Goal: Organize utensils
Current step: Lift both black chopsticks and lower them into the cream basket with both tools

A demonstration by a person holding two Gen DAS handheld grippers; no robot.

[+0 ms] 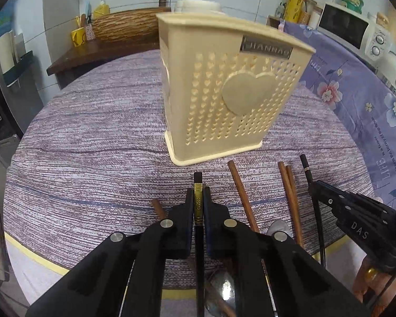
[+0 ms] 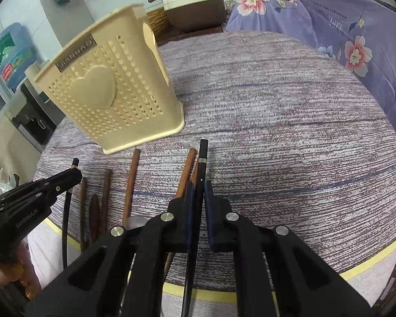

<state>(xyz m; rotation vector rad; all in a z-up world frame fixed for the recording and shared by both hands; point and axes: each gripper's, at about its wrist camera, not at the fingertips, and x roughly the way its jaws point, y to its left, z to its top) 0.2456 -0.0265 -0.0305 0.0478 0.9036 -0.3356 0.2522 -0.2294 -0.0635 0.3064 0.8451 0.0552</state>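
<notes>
Holding black chopstick each: left gripper (image 1: 198,198) clamped on one (image 1: 198,182), right gripper (image 2: 197,192) on other (image 2: 202,158). Utensil holder (image 1: 232,84) just ahead. Next: lift, tip upright, drop in.

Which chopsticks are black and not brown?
The two held ones: the black chopstick with a gold band in the left gripper, and the black chopstick in the right gripper. The brown chopsticks lie loose on the table.

Left gripper (image 1: 198,198) and right gripper (image 2: 197,192), jaws nearly closed.
</notes>
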